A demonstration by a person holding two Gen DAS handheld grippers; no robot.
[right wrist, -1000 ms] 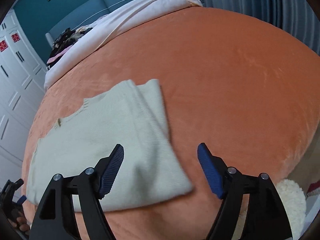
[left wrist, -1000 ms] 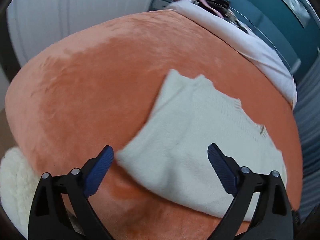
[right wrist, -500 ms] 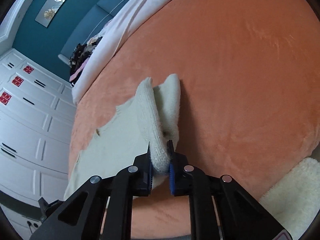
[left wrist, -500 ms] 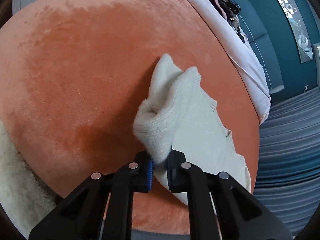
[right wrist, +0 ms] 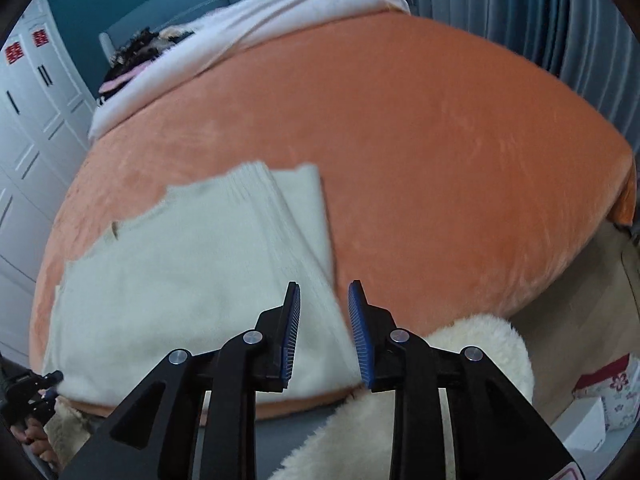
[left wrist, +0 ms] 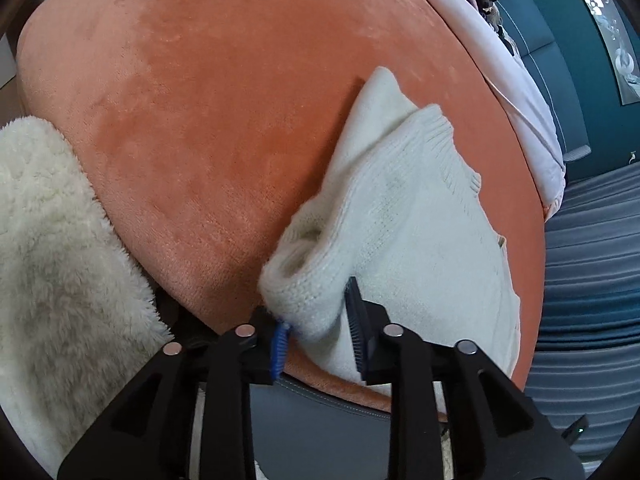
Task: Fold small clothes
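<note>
A cream knitted sweater (left wrist: 408, 216) lies on the orange plush bed (left wrist: 208, 120), folded lengthwise. My left gripper (left wrist: 316, 328) has its pads around a bunched corner of the sweater near the bed's front edge, lifting it a little. In the right wrist view the sweater (right wrist: 192, 276) lies flat and blurred. My right gripper (right wrist: 324, 332) is partly open and empty, just above the sweater's near right corner. The left gripper (right wrist: 28, 390) shows small at the lower left of that view.
A fluffy cream rug (left wrist: 52, 264) lies on the floor by the bed and shows in the right wrist view (right wrist: 460, 360). White bedding (right wrist: 256, 36) and dark clothes (right wrist: 140, 52) lie at the bed's far end. White wardrobes (right wrist: 24, 120) stand left, curtains (right wrist: 520, 12) right.
My right gripper has let go of the sweater corner and opened; the corner has dropped flat. My left gripper still pinches its corner, its jaws now wider apart around the bunch.
</note>
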